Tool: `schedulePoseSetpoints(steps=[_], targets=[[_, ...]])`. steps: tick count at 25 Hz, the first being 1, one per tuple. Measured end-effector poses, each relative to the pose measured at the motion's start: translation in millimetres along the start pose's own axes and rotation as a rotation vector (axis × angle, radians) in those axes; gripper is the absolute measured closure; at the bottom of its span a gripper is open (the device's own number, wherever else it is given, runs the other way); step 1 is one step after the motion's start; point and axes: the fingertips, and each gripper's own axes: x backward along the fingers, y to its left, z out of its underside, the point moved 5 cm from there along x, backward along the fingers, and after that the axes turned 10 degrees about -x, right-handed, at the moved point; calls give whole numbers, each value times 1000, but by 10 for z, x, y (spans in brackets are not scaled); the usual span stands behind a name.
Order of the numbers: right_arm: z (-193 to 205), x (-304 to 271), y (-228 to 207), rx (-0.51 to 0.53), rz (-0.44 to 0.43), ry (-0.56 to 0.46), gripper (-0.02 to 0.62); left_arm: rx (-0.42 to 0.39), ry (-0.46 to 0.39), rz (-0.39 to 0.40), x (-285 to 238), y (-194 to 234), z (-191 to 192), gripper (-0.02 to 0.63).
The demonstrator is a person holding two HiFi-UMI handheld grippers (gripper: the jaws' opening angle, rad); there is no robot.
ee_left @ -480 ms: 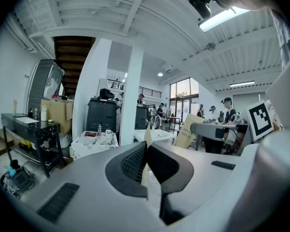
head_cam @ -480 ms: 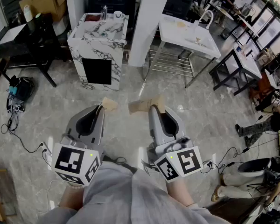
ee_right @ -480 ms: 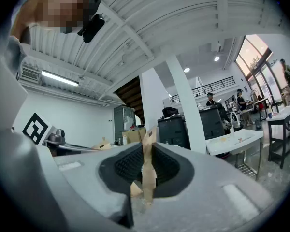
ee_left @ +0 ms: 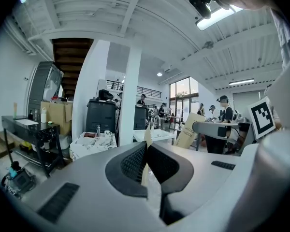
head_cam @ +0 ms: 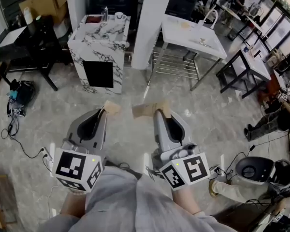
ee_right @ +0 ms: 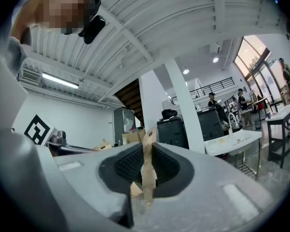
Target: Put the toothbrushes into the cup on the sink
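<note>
My left gripper (head_cam: 104,111) is shut on a thin, flat tan packet (head_cam: 111,108), seen edge-on between the pads in the left gripper view (ee_left: 146,153). My right gripper (head_cam: 160,112) is shut on a larger tan cardboard packet (head_cam: 149,110), which stands crumpled between the pads in the right gripper view (ee_right: 147,170). What the packets hold is hidden. Both grippers hang at waist height over the floor. Far ahead stands a marble sink cabinet (head_cam: 97,35) with a white cup (head_cam: 119,16) on its back edge.
A white column (head_cam: 152,18) rises right of the marble cabinet. Beyond it is a white basin table (head_cam: 193,35) with a faucet over a wire shelf. A black desk (head_cam: 26,42) stands at the left, cables and a bag lie on the floor, and people sit at the right.
Both grippers keep their hold and barely move. The view has shifted slightly, and the people and a round device at the right edge have moved.
</note>
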Motion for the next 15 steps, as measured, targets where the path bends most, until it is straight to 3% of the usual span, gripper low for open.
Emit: schedulePoseSetpoints(steps=[15], targets=[[21,129,-272,-40,21,-8,552,-5,1,-34,-44,-101,-22,601]])
